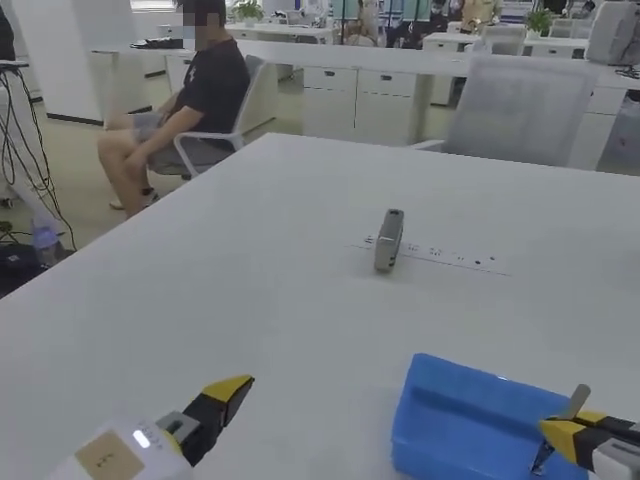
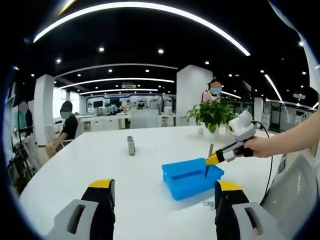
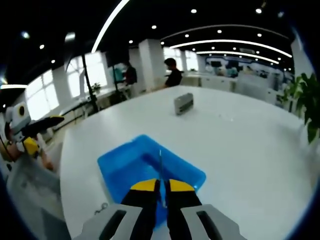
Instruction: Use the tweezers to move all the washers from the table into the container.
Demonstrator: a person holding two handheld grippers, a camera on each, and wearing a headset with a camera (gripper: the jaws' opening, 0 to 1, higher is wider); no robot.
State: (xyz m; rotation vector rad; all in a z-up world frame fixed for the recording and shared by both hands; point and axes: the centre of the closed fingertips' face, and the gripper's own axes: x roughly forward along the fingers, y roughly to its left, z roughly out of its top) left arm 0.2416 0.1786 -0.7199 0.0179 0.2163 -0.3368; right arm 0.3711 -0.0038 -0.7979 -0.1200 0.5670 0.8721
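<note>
Tabletop (image 1: 200, 300): broad and white, in an open-plan office; a person (image 1: 195, 95) sits on a chair past the far edge.
Washers (image 1: 445, 256): a row of tiny specks beside a small grey block (image 1: 388, 240), too small to make out.
Container (image 1: 450, 420): blue, rectangular, near edge, well apart from that row.
Right tongs (image 3: 163, 184): clamped on the tweezers (image 3: 161, 162), tips down over the container.
Left tongs (image 2: 165, 185): jaws spread wide, nothing between them, left of the container.

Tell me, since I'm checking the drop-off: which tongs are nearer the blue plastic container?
Right. The right tongs, shut on thin metal tweezers, hang over the blue plastic container; the left tongs are open, off to its left.
</note>
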